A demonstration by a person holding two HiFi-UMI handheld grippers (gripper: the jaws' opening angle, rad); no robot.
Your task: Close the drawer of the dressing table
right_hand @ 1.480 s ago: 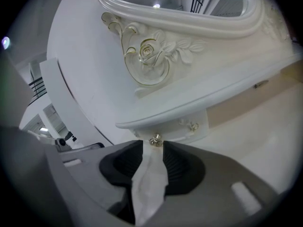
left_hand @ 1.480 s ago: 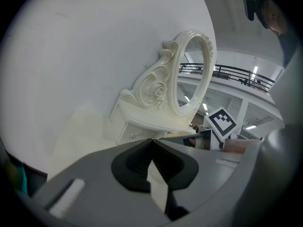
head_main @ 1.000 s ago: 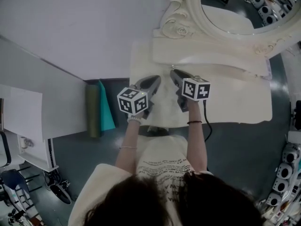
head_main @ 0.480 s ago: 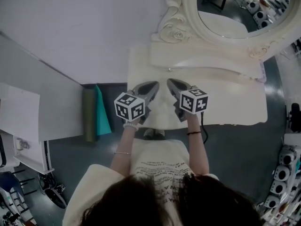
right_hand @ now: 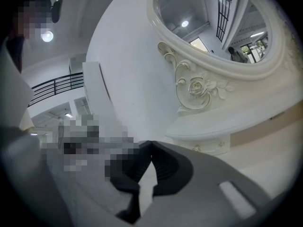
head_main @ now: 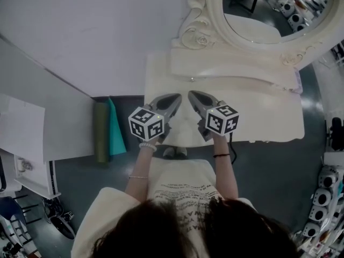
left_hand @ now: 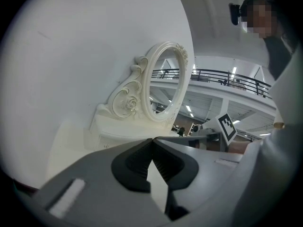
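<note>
1. Both grippers sit a little further back from the raised rear unit than a second ago, nearer the front edge of the worktop [head_main: 269,112]; the right one's tip no longer lies beside the small knob [head_main: 192,79].
2. Left gripper [head_main: 177,97]: jaws closed tip to tip, nothing between the pads; held above the front-left part of the worktop, pointing toward the rear and angled inward.
3. Right gripper [head_main: 191,94]: jaws fully together, empty; held just beside the left one, tips near each other but apart, angled inward.
4. Drawer [right_hand: 208,144]: set in the raised unit along the worktop's rear edge, under the mirror; its front appears flush with the unit, and neither gripper touches it.
5. Mirror [head_main: 269,4]: oval, in a cream carved frame [head_main: 199,34] with a rose scroll at its left foot, standing at the rear edge.
6. Rolled olive mat [head_main: 102,130] and teal sheet [head_main: 117,128]: on the floor, just beyond the worktop's left edge.
</note>
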